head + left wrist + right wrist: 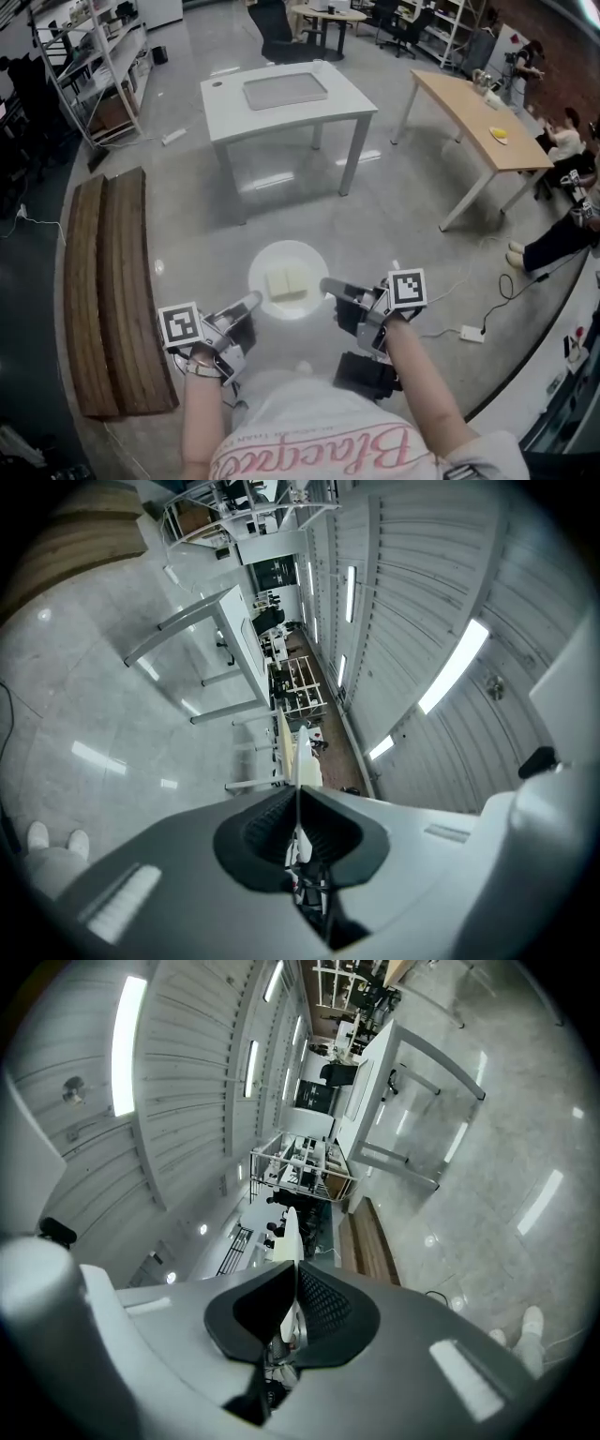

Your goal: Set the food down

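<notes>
Left gripper [297, 794]: jaws closed on the rim of a white plate [288, 279], which its own view shows edge-on as a thin white sliver pinched between the dark pads. Right gripper [295, 1269]: same condition, jaws clamped on the opposite rim, with the plate again a thin white edge running out from between the pads. In the head view the two grippers point inward toward each other from left and right, roughly level, with the plate bridging them. The left marker cube [181, 325] sits low and near the body; the right marker cube [407, 288] sits a little higher in the picture. Both forearms reach forward from the bottom edge, the left forearm [202, 412] nearly straight up the picture and the right forearm [427, 394] angled in from the right. The food [286, 284], two pale rectangular slabs lying side by side, rests flat at the middle of the plate. The plate is held over the glossy grey floor [394, 206] just in front of the person. The white table [352, 101] stands well apart beyond it, with a grey tray [285, 90] on its top. Wooden benches [108, 281] lie along the left, and a long wooden table [464, 108] stands at upper right.
</notes>
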{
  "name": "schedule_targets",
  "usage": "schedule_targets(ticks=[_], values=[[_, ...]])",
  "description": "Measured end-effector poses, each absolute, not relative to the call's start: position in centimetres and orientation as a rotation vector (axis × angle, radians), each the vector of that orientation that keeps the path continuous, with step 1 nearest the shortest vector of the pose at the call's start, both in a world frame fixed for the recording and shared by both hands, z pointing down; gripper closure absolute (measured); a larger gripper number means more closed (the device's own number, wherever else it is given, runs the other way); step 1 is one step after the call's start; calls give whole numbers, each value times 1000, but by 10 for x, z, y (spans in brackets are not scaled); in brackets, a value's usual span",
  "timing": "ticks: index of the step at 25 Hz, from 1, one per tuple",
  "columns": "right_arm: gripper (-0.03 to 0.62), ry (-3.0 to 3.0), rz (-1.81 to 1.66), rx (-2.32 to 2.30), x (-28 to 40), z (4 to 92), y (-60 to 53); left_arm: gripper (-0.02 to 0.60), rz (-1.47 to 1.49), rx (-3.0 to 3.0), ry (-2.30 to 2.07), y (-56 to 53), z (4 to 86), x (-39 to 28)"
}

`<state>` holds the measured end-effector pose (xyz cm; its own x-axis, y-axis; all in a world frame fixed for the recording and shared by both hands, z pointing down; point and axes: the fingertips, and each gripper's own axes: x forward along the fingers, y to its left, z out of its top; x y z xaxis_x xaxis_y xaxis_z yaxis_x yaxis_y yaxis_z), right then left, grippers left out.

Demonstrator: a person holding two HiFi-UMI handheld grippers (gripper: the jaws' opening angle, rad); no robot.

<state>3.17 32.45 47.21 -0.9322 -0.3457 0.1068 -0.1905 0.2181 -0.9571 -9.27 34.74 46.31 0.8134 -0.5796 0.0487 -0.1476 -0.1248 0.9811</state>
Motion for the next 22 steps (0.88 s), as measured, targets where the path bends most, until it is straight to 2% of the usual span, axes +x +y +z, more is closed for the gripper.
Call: schedule_targets(ticks=[9, 22], values=[[582, 2408, -1794, -477, 60, 467, 296, 568, -399, 1709, -599, 317, 459, -61], [583, 2399, -1791, -570, 61, 472, 200, 568, -377, 1728, -552, 218, 459, -64]])
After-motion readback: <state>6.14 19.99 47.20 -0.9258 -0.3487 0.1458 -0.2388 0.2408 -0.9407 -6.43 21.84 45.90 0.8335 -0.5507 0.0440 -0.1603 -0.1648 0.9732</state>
